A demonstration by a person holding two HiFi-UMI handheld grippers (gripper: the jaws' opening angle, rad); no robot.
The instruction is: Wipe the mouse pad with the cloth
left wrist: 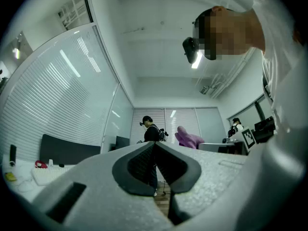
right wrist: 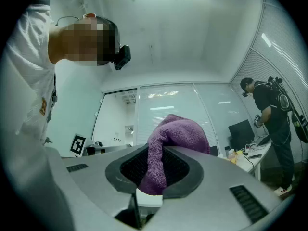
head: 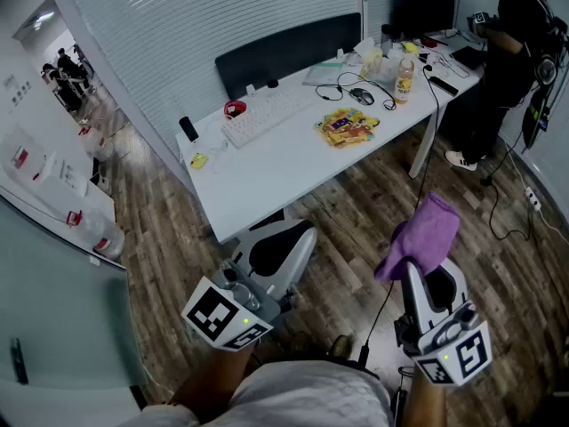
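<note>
A purple cloth (head: 421, 235) hangs bunched from my right gripper (head: 418, 272), which is shut on it over the wooden floor, well short of the white desk (head: 267, 169). In the right gripper view the cloth (right wrist: 176, 134) rises from between the dark pads and folds over to the right. My left gripper (head: 293, 238) is held beside it at the left, shut and empty; its pads (left wrist: 139, 165) meet in the left gripper view. I cannot pick out a mouse pad. A mouse (head: 361, 96) with its cable lies on the desk's far right part.
On the desk lie a white keyboard (head: 267, 114), yellow snack packets (head: 347, 127), a bottle (head: 404, 78) and a black phone (head: 188, 129); a dark panel (head: 284, 50) stands behind. A person in black (head: 511, 52) stands at the desk's right end. Cables (head: 511, 213) trail across the floor.
</note>
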